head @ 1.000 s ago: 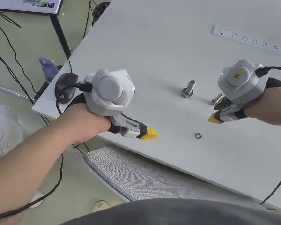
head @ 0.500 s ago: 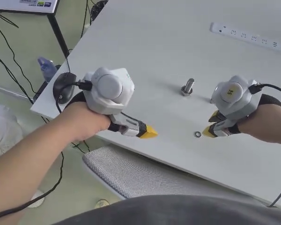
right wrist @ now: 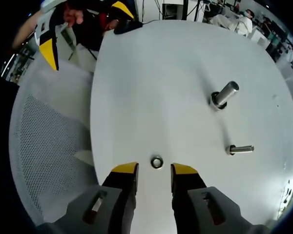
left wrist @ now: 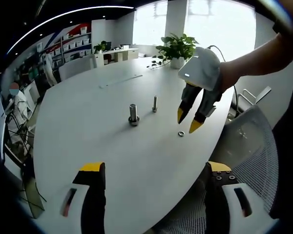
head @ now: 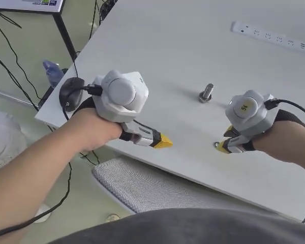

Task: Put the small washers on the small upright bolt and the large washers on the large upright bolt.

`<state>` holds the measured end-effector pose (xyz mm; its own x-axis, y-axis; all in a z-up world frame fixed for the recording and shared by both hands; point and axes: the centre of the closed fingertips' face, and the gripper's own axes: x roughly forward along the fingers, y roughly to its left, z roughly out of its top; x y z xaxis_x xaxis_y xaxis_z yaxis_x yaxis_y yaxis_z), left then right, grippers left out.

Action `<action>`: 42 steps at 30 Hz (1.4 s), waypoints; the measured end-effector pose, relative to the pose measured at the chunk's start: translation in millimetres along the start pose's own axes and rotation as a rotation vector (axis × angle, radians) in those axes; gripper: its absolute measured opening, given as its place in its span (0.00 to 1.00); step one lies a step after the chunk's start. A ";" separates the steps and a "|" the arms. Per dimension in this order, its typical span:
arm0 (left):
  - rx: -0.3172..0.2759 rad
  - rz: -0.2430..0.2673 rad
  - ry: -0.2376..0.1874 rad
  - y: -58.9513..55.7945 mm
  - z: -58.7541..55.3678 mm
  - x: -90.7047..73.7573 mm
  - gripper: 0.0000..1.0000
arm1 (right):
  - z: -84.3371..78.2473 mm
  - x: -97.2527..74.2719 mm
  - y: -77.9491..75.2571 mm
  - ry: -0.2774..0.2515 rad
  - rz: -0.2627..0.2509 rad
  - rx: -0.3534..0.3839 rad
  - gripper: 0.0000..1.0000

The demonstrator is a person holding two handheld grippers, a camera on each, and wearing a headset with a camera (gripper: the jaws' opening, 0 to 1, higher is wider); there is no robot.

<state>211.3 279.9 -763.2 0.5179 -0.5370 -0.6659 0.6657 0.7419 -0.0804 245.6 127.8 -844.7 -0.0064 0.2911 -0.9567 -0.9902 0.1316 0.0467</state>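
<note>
One small washer point(right wrist: 156, 162) lies flat on the white table point(head: 157, 56), near its front edge. My right gripper point(right wrist: 155, 170) is open and low over the table, its yellow tips on either side of the washer, just short of it. In the head view the right gripper point(head: 223, 148) hides most of the washer. The large bolt point(head: 207, 93) stands upright farther back, with a wider base. The small bolt point(right wrist: 240, 149) stands to its right. My left gripper point(head: 163, 143) is open with nothing between its jaws, hovering at the front edge left of the washer point(left wrist: 181, 132).
A white power strip point(head: 277, 39) lies at the table's far right. A grey mesh chair point(head: 142, 188) sits just below the front edge. A black round object point(head: 71, 94) with cables sits at the table's left corner, with a bottle point(head: 53, 73) beyond it.
My right gripper has come down and toward the front edge, from beside the small bolt to the washer. The left gripper has barely moved.
</note>
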 end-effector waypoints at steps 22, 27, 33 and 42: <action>0.000 -0.007 0.017 0.4 -4.7 1.0 0.81 | -9.2 21.7 -0.7 0.003 -0.056 0.032 0.26; -0.002 -0.007 0.019 -1.0 -5.9 1.3 0.80 | -9.0 22.2 -1.8 0.015 -0.070 0.021 0.24; -0.001 -0.010 0.023 -2.5 -6.6 3.1 0.80 | -8.1 22.5 -1.0 0.018 -0.072 0.016 0.22; -0.007 -0.008 0.016 -0.3 -5.4 3.0 0.80 | -5.7 24.3 1.5 0.033 -0.072 -0.006 0.16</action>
<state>209.7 280.3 -769.3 0.5039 -0.5367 -0.6768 0.6660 0.7404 -0.0912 243.1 129.6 -869.5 0.0600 0.2501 -0.9663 -0.9891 0.1455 -0.0238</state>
